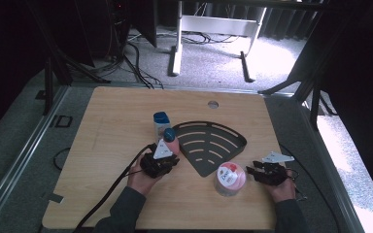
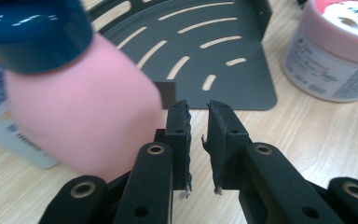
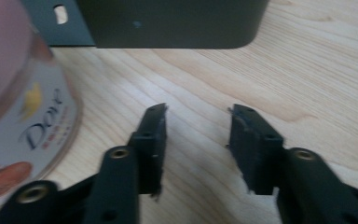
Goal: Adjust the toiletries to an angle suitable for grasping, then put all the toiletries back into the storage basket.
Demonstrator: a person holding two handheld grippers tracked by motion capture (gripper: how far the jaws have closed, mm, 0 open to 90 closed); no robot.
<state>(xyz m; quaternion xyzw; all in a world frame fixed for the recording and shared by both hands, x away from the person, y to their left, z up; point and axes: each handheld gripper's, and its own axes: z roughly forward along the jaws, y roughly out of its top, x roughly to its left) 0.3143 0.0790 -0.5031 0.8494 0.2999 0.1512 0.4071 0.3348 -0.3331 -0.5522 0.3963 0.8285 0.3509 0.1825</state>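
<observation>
A pink bottle with a dark blue cap (image 1: 170, 137) stands left of a dark grey slotted corner shelf (image 1: 209, 145) that lies on the wooden table (image 1: 111, 121). My left gripper (image 1: 172, 154) sits just in front of the bottle. In the left gripper view the pink bottle (image 2: 74, 102) is outside the left jaw. The left gripper (image 2: 199, 109) stands a narrow gap open with nothing inside. A pink-lidded tub (image 1: 230, 178) stands at the front. My right gripper (image 1: 251, 170) is just right of it. The right gripper (image 3: 196, 112) is open over bare wood, beside the tub (image 3: 14, 116).
A white bottle with a blue cap (image 1: 161, 122) stands just behind the pink one. The shelf's upright wall (image 3: 168, 23) rises ahead of the right gripper. Cables trail from both grippers over the front edge. Bare wood lies at the left and back of the table.
</observation>
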